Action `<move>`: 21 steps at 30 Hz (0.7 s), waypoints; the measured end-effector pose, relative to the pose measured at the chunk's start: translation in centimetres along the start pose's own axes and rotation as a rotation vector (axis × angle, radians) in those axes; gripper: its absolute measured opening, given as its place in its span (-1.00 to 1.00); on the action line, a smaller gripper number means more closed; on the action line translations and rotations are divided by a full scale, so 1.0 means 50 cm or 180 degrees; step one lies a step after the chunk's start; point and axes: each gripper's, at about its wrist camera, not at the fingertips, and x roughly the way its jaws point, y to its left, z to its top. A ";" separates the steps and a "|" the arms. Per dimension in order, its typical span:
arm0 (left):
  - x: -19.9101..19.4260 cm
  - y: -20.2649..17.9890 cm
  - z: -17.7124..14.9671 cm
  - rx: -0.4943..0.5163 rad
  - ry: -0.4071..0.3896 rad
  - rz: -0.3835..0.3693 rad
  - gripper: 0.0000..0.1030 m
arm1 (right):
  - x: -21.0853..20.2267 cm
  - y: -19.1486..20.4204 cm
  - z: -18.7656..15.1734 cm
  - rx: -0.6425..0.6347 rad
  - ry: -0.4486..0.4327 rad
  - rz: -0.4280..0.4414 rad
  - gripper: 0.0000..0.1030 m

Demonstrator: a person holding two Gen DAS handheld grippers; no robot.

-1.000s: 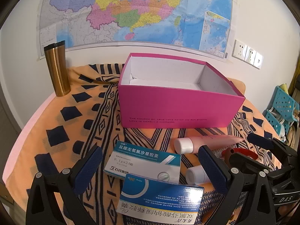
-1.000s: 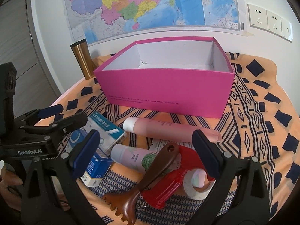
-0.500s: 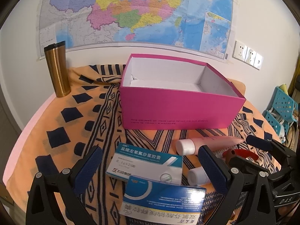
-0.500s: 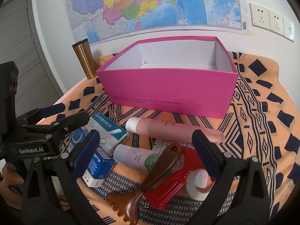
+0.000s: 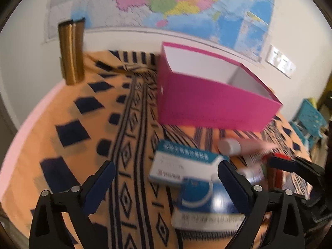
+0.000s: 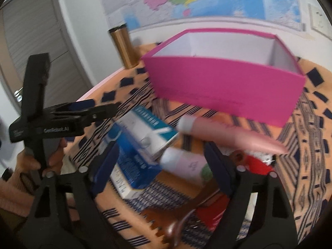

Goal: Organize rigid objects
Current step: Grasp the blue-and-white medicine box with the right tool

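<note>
An open pink box (image 5: 215,108) (image 6: 224,83) stands on the patterned cloth, its inside white. In front of it lie two blue-and-white medicine boxes (image 5: 182,164) (image 6: 145,132), a long pink tube (image 6: 228,134), a small white-capped tube (image 6: 184,161), a brown comb (image 6: 172,224) and a red tape dispenser (image 6: 220,203). My left gripper (image 5: 166,184) is open and empty, over the cloth with the medicine boxes toward its right finger. My right gripper (image 6: 161,166) is open and empty, over the small tube and the lower medicine box (image 6: 132,176). Both views are blurred by motion.
A gold tumbler (image 5: 71,51) (image 6: 122,45) stands at the back left by the wall with the map. A blue plastic basket (image 5: 309,120) is off the table's right side. The left gripper shows in the right wrist view (image 6: 62,118), held by a hand.
Both views have swung: the left gripper has turned left, so the box and medicine boxes sit further right. The right gripper has moved left and closer to the medicine boxes.
</note>
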 end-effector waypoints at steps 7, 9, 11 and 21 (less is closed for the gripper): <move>-0.008 -0.012 -0.044 0.0206 0.0156 -0.0231 0.70 | 0.009 0.028 -0.038 -0.0111 0.0212 0.0265 0.33; -0.005 -0.018 -0.051 0.0254 0.0212 -0.0272 0.57 | 0.012 0.035 -0.047 -0.0134 0.0265 0.0300 0.19; 0.002 -0.021 -0.059 0.0268 0.0288 -0.0340 0.36 | 0.019 0.041 -0.054 -0.0138 0.0345 0.0348 0.02; 0.001 -0.027 -0.060 0.0141 0.0444 -0.0651 0.10 | 0.040 0.038 -0.049 -0.0043 0.0410 0.0393 -0.21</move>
